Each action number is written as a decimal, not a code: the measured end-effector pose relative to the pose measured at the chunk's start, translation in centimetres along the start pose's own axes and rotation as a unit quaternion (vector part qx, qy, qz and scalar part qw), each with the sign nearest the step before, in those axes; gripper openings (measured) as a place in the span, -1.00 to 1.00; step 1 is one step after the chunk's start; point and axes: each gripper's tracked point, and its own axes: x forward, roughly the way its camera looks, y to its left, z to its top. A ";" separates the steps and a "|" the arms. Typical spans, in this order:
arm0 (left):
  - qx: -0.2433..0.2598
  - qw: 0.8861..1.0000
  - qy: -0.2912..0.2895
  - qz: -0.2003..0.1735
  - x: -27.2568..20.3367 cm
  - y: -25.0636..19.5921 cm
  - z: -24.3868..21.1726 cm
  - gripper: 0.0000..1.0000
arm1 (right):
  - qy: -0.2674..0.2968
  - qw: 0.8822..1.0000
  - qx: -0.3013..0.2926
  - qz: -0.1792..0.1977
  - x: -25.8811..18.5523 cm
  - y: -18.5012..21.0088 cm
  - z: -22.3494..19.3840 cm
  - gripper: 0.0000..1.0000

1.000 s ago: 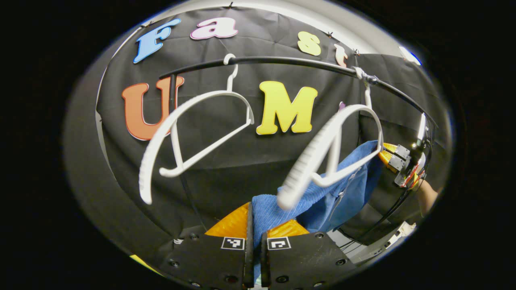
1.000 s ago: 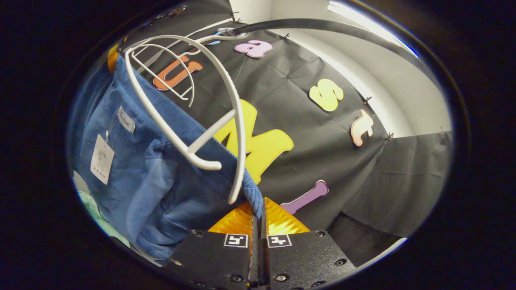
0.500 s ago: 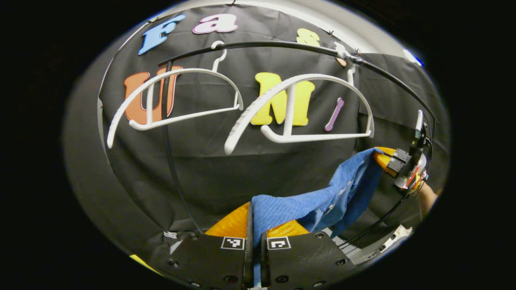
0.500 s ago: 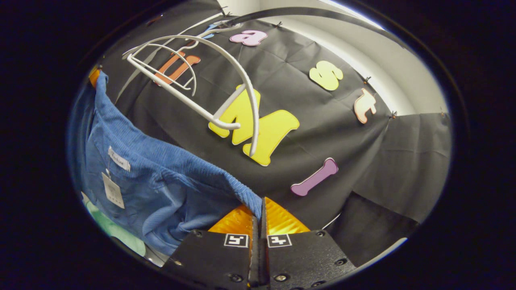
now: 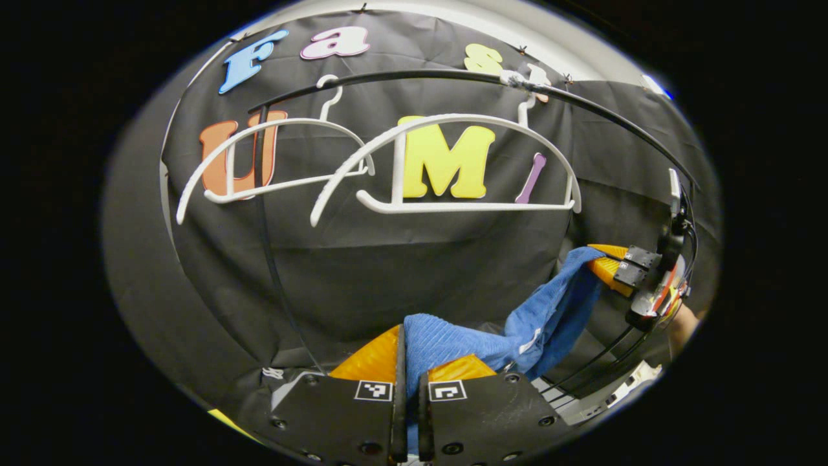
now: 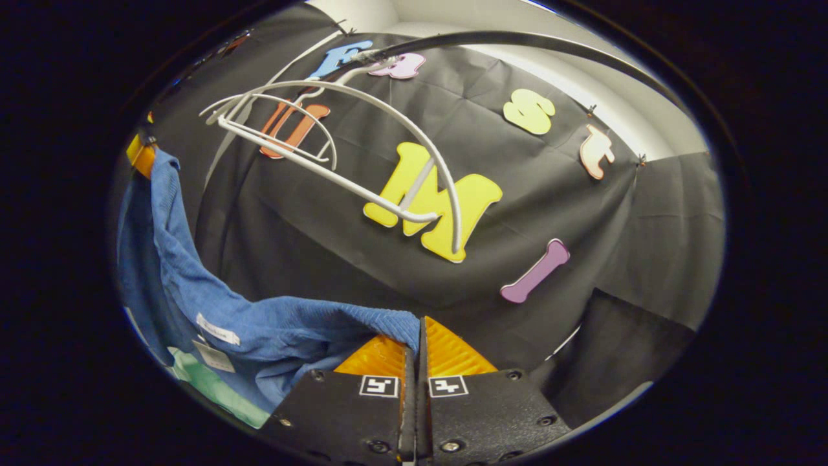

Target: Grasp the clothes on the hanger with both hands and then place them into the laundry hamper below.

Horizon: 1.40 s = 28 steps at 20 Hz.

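Here, in the left gripper view, the left gripper point(image 5: 409, 362) has its jaws pressed together on one edge of the blue garment point(image 5: 517, 327), the cloth bunched between and just ahead of the two fingers. From those jaws the garment sags, then climbs away to the right, where its far edge is pinched by the right gripper point(image 5: 605, 259), held by a hand whose wrist shows just behind it. Above and beyond the jaws two white hangers hang bare on a black rail point(image 5: 414, 76): the nearer hanger point(image 5: 453, 207) over the stretched cloth and well clear of it, the second hanger point(image 5: 272, 188) off to the left.

In the right gripper view, the right gripper point(image 6: 414, 356) is likewise clamped on a corner of the blue garment point(image 6: 272, 327), which spreads leftward from the jaws, dips low, then rises along the left edge to the left gripper point(image 6: 143, 155) far off. Two white labels sit on the cloth down to the left of the jaws. Something pale green point(image 6: 213, 388) shows beneath the garment; what it is cannot be told. Farther off, above the jaws, the white hangers point(image 6: 362, 188) hang from the rail point(image 6: 517, 40).
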 end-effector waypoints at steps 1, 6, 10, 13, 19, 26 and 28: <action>-0.001 1.000 -0.003 -0.001 -0.2 -0.3 0.2 -0.87 | -0.001 1.000 0.010 0.011 -0.5 0.6 0.4 -0.92; -0.002 1.000 -0.019 -0.010 -1.9 -2.4 0.9 -0.87 | -0.013 0.996 0.061 0.061 -2.6 4.0 3.0 -0.92; 0.004 0.999 -0.026 -0.019 -2.6 -4.1 1.2 -0.87 | -0.019 0.991 0.080 0.107 -4.6 7.4 4.9 -0.92; 0.002 0.999 -0.031 -0.028 -3.2 -5.5 1.4 -0.87 | -0.025 0.986 0.089 0.141 -6.0 10.0 6.1 -0.92; 0.038 0.998 -0.030 -0.042 -4.7 -8.5 0.7 -0.87 | -0.039 0.971 0.116 0.206 -7.4 14.7 8.5 -0.92; 0.051 0.995 -0.048 -0.069 -5.6 -9.2 1.6 -0.87 | -0.048 0.933 0.203 0.295 -8.7 17.9 10.9 -0.89; 0.041 0.994 -0.054 -0.080 -5.1 -9.8 1.6 -0.87 | -0.046 0.930 0.205 0.301 -8.4 18.0 10.5 -0.92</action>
